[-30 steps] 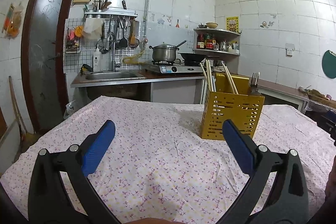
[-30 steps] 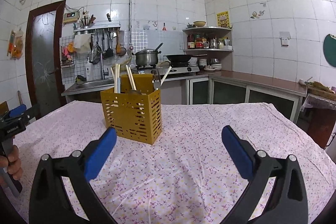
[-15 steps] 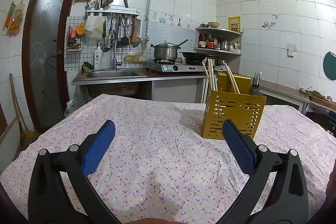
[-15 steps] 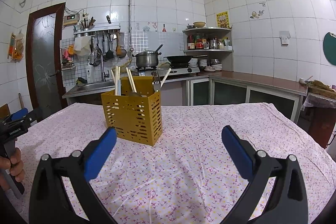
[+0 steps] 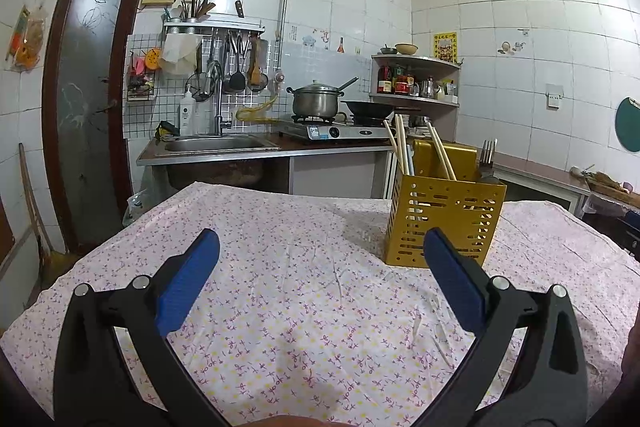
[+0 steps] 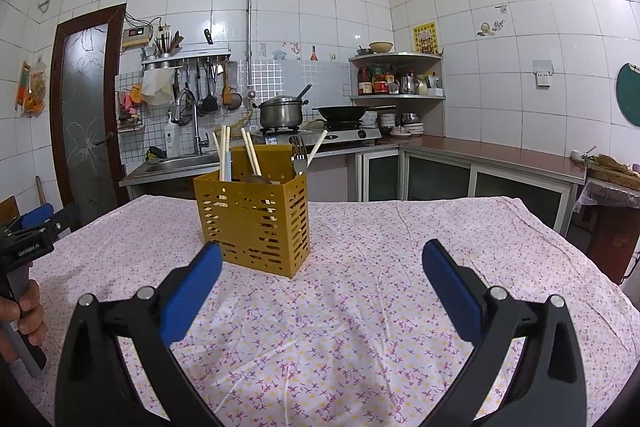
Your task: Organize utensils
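Observation:
A yellow perforated utensil holder (image 5: 442,223) (image 6: 254,223) stands upright on the flowered tablecloth (image 5: 304,307). It holds wooden chopsticks (image 6: 251,157), a fork (image 6: 299,155) and a spoon. My left gripper (image 5: 320,259) is open and empty, with the holder just beyond its right finger. My right gripper (image 6: 320,267) is open and empty, with the holder just beyond its left finger. The left gripper also shows at the left edge of the right wrist view (image 6: 28,231), held in a hand.
Behind the table are a sink counter (image 5: 216,147), a stove with a pot (image 5: 316,103) and a wok, a corner shelf (image 6: 396,79) with bottles, and a counter (image 6: 500,155) along the right wall. A door (image 5: 84,99) is at left.
Both grippers have risen and tilted slightly, so the holder sits a little lower in each view. Both stay open and empty. The holder has not moved.

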